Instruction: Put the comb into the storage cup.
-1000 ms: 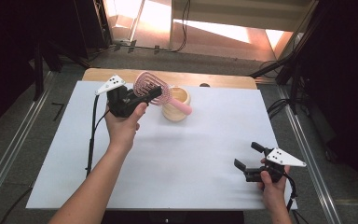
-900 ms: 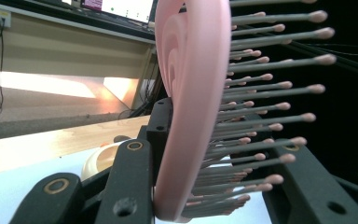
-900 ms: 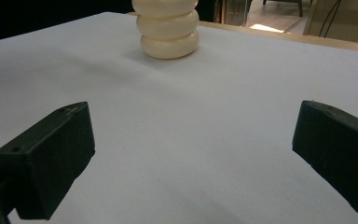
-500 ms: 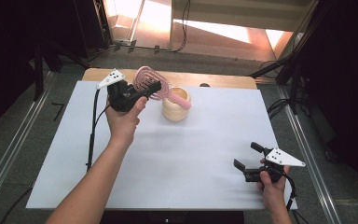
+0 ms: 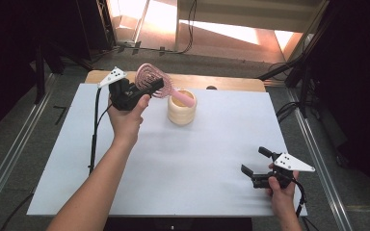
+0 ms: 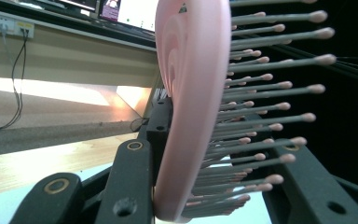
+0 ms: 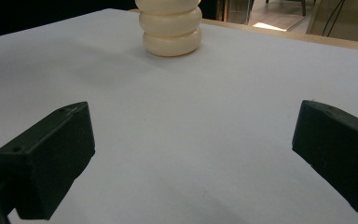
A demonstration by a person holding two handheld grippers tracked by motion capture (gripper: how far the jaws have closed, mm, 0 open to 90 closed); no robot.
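A pink hairbrush (image 5: pixel 150 80) is held by its round head in my left gripper (image 5: pixel 156 87), which is shut on it above the table's far left. The brush's handle (image 5: pixel 183 99) slants down to the right, and its end lies over the mouth of a cream ribbed cup (image 5: pixel 181 113); whether it touches the cup I cannot tell. In the left gripper view the brush head (image 6: pixel 191 116) stands edge-on between the jaws, bristles pointing right. My right gripper (image 5: pixel 254 161) rests open at the front right, with only bare white sheet between its fingers (image 7: pixel 51 154). The cup (image 7: pixel 170 28) stands far ahead of it.
A white sheet (image 5: pixel 197 159) covers the table, with a strip of wooden edge (image 5: pixel 221 82) at the far side. A black cable (image 5: pixel 94 130) trails from the left gripper down the left side. Metal rails and dark floor surround the table.
My left gripper has carried the brush a little up and toward the far left, drawing the handle back over the cup. The right gripper has stayed put.
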